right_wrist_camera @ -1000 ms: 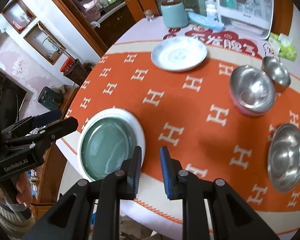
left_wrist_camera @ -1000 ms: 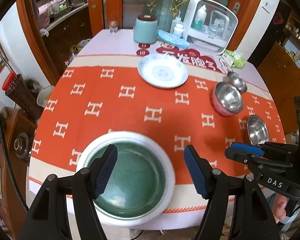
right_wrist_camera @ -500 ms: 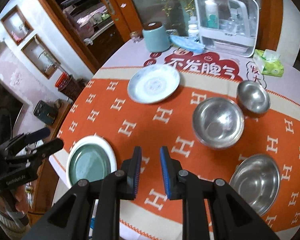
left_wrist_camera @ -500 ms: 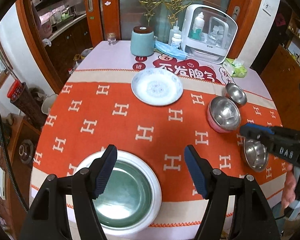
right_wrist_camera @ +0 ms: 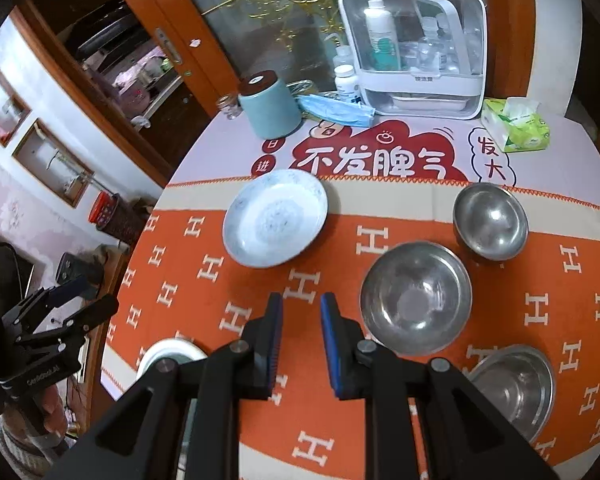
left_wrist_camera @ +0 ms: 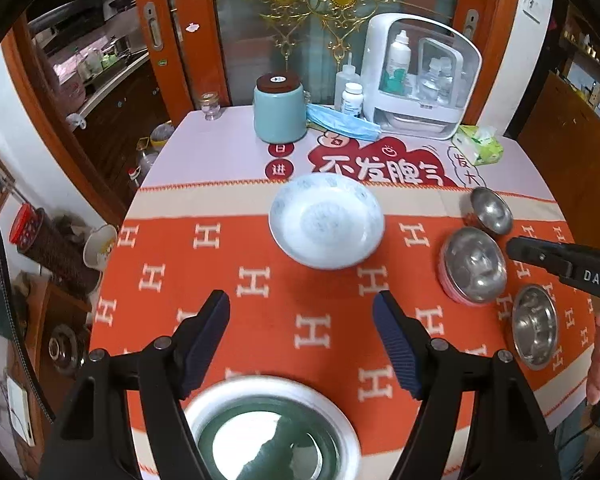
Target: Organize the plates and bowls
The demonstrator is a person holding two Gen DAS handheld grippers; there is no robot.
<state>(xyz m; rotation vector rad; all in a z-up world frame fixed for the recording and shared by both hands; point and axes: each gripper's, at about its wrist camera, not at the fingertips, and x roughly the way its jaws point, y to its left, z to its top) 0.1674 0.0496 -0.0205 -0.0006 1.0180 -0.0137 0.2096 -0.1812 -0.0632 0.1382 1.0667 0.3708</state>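
Beyond the left gripper point(left_wrist_camera: 301, 312), whose empty jaws are opening, sits the white plate point(left_wrist_camera: 326, 221); straddle its near rim squarely. Right gripper point(right_wrist_camera: 301, 340) hovers narrowly parted, empty, beside the steel bowls point(right_wrist_camera: 416, 298).

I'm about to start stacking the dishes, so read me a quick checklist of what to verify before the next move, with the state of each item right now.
1. Left gripper empty: ok, its jaws are opening with nothing between them.
2. Right gripper empty: ok, a narrow gap and nothing in it.
3. White plate free to pick: ok, it lies alone on the orange cloth, nothing on it.
4. Green plate within the left gripper's reach: ok, it sits just below the fingers at the near edge.
5. Three steel bowls separate and upright: ok, none nested yet.
6. Right jaws wide enough for a bowl rim: cannot tell.
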